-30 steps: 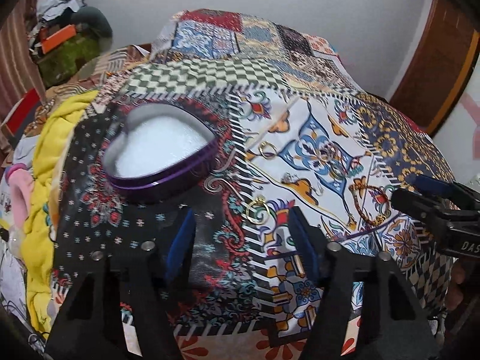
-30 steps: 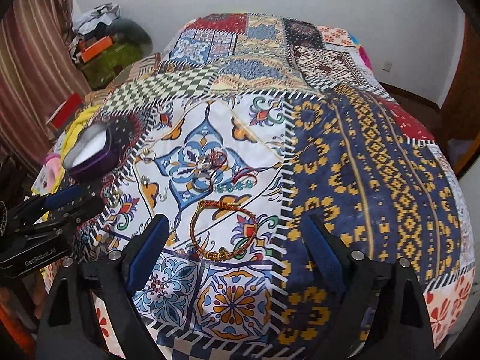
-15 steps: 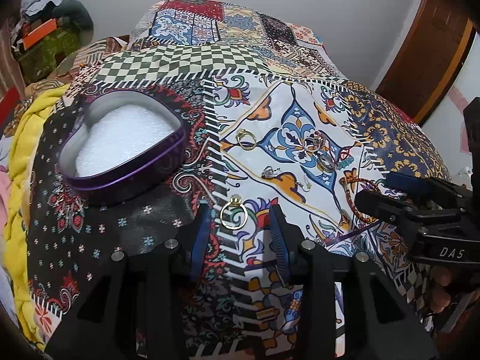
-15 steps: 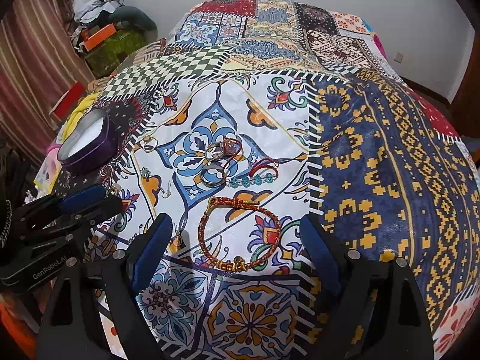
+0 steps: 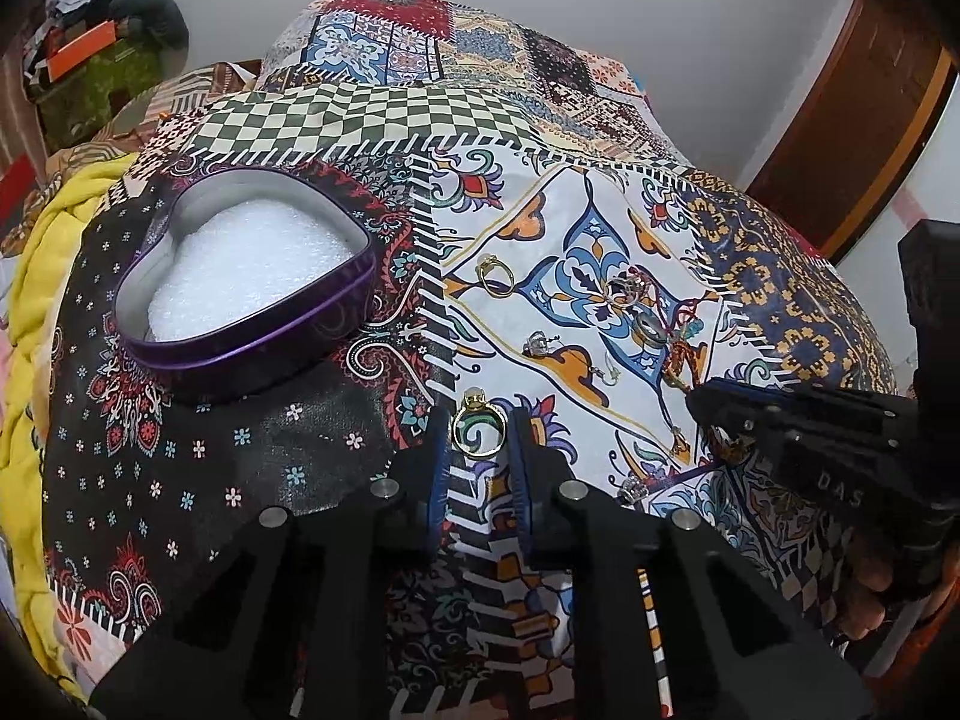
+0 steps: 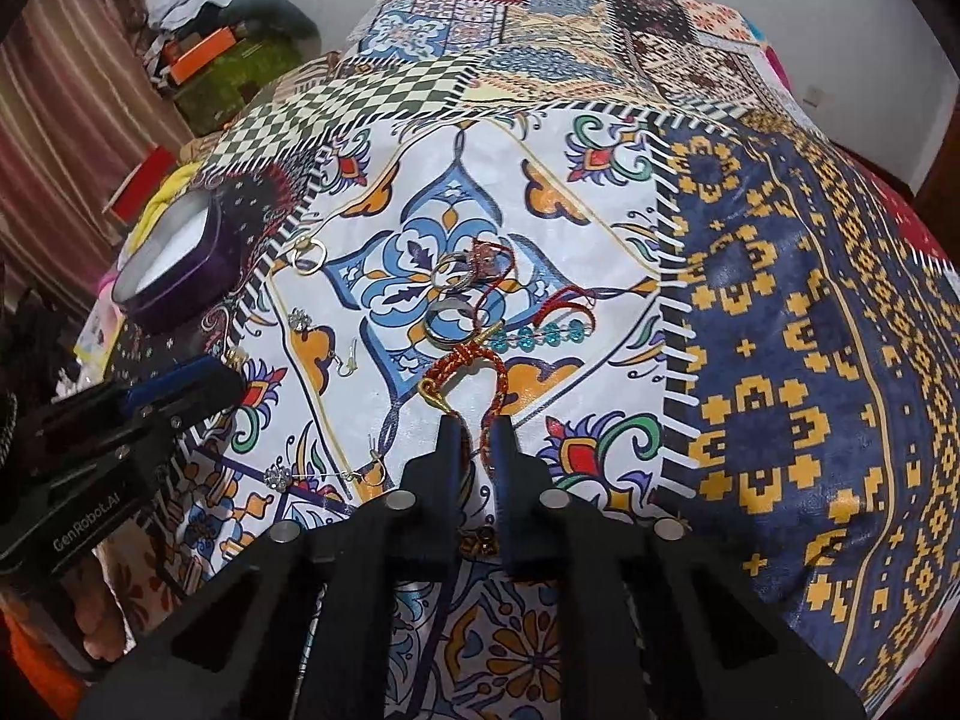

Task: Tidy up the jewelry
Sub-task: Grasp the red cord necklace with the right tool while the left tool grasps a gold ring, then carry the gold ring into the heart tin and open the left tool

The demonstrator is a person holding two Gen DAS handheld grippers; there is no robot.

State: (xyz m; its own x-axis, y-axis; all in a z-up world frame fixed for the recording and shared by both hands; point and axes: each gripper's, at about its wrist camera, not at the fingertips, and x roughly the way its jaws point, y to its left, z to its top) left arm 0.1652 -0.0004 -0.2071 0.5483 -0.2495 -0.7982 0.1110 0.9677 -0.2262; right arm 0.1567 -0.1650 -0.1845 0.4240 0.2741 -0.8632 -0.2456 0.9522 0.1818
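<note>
A gold ring (image 5: pixel 478 431) with a pale stone sits between the fingers of the left claw (image 5: pixel 478 435), which have narrowed until they touch its sides, so the ring is gripped, low against the patterned bedspread (image 5: pixel 780 276). Up and to the left of it stands a purple heart-shaped tin (image 5: pixel 246 276), open, with white foam inside. Beyond the ring, on the white patch of the bedspread, lie a second gold ring (image 5: pixel 495 276), a small silver earring (image 5: pixel 536 343) and a cluster of rings and cords (image 5: pixel 651 312).

The right claw (image 6: pixel 477 438) is closed narrow on a red and gold braided bracelet (image 6: pixel 474 360), whose loop bunches up ahead of the fingertips. Just past it lie a silver band (image 6: pixel 449 324) and a string of blue beads (image 6: pixel 540 333). The tin (image 6: pixel 174 270) shows far left.
</note>
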